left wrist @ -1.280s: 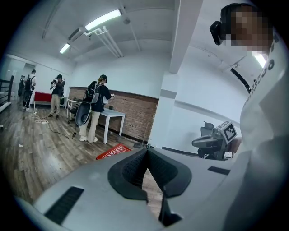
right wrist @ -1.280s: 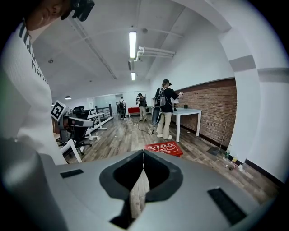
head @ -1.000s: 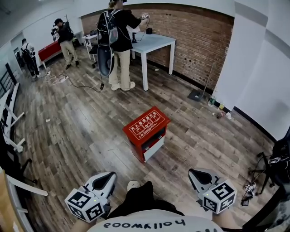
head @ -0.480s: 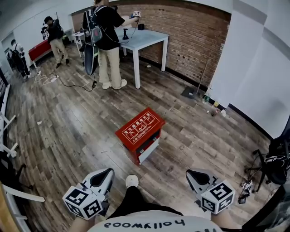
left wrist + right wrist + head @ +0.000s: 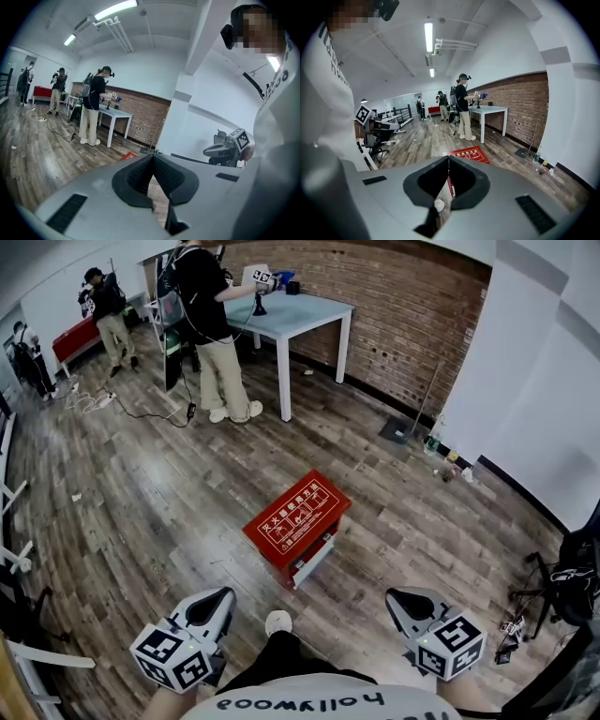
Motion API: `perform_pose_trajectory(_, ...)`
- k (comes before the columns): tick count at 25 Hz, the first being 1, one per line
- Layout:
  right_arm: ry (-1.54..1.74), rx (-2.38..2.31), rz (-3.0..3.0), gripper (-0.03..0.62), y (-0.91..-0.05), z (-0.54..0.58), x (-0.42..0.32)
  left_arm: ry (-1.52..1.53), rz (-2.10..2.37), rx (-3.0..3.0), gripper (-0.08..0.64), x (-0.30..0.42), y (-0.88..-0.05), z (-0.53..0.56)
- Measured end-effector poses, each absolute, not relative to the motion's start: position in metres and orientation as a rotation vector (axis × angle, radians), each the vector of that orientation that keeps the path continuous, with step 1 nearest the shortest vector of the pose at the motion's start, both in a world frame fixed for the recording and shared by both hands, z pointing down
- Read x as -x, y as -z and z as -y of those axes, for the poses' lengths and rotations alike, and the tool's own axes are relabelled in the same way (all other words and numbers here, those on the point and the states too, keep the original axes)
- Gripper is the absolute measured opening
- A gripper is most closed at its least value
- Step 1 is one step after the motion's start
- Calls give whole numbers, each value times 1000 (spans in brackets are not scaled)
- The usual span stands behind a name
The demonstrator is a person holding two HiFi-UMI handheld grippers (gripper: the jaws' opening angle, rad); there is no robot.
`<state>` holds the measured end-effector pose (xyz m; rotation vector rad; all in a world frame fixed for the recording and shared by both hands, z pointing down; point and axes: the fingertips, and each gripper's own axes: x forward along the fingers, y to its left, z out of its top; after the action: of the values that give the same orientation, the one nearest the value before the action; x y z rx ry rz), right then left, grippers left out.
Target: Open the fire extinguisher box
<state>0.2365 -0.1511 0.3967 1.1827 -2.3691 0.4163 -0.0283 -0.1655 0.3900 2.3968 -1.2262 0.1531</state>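
The red fire extinguisher box (image 5: 296,521) sits on the wooden floor (image 5: 141,512) in front of the person, and its lid looks shut, so nothing is opened yet. The left tongs (image 5: 217,604) and right tongs (image 5: 405,601) hang well short of it, each pressed together and empty. Reaching the box and lifting the lid all remains.

You have one fire extinguisher box (image 5: 295,517) in view. You carry two tools: one left tool (image 5: 217,601) and one right tool (image 5: 401,599). You can count three people: a first person (image 5: 208,315), a second person (image 5: 101,310) and a third person (image 5: 26,352). There are two benches: one white bench (image 5: 309,310) and one red bench (image 5: 70,338).
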Motion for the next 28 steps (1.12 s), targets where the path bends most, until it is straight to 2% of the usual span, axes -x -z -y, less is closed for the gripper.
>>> perform_pose_trajectory(21, -440, -1206, 2328, 11, -389, 327, -164, -208, 1083, -2446, 6, 78, -385, 356)
perform_pose_trajectory(28, -457, -1205, 2316, 11, -397, 353, -147, -216, 1065, -2447, 6, 94, -394, 393)
